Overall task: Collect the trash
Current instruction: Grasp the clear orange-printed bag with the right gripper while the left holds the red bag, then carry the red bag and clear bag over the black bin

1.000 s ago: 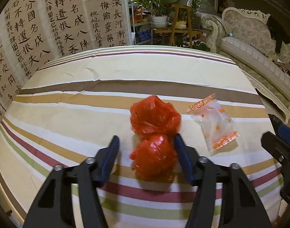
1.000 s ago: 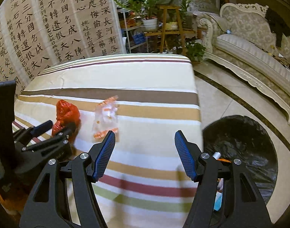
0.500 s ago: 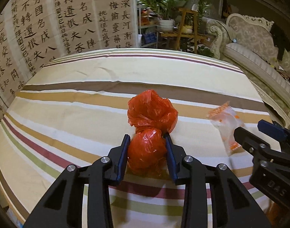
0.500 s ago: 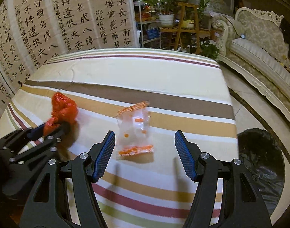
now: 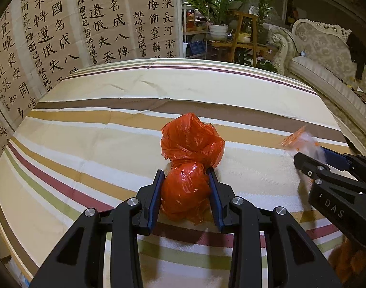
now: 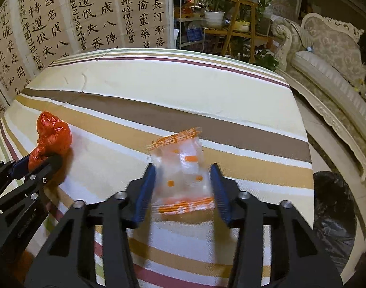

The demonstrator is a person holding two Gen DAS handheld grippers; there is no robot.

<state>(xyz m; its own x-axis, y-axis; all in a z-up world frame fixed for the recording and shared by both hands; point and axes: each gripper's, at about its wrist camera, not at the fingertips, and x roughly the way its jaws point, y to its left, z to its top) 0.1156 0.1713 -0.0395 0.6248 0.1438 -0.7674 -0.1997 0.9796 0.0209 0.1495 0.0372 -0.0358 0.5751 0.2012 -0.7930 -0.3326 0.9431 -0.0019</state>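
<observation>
A crumpled red plastic bag (image 5: 192,144) lies on the striped tablecloth (image 5: 99,144). My left gripper (image 5: 185,177) is shut on its lower lump, blue pads pressing both sides. In the right wrist view the same bag (image 6: 53,136) sits at the far left with the left gripper (image 6: 42,160) on it. A clear snack wrapper with orange print (image 6: 183,172) stands between the pads of my right gripper (image 6: 182,166). Its jaws are closing, and both pads touch the wrapper's edges. The left wrist view shows the wrapper (image 5: 302,139) blurred above the right gripper (image 5: 312,158).
A bin lined with a black bag (image 6: 334,204) stands on the floor off the table's right edge. A pale ornate sofa (image 6: 326,72) runs along the right. A calligraphy screen (image 6: 63,24) and potted plants (image 6: 214,12) stand behind the table.
The left jaws closed onto the red bag's lower lump and stayed there. The right gripper swung left over the table to the wrapper, and its jaws narrowed around it.
</observation>
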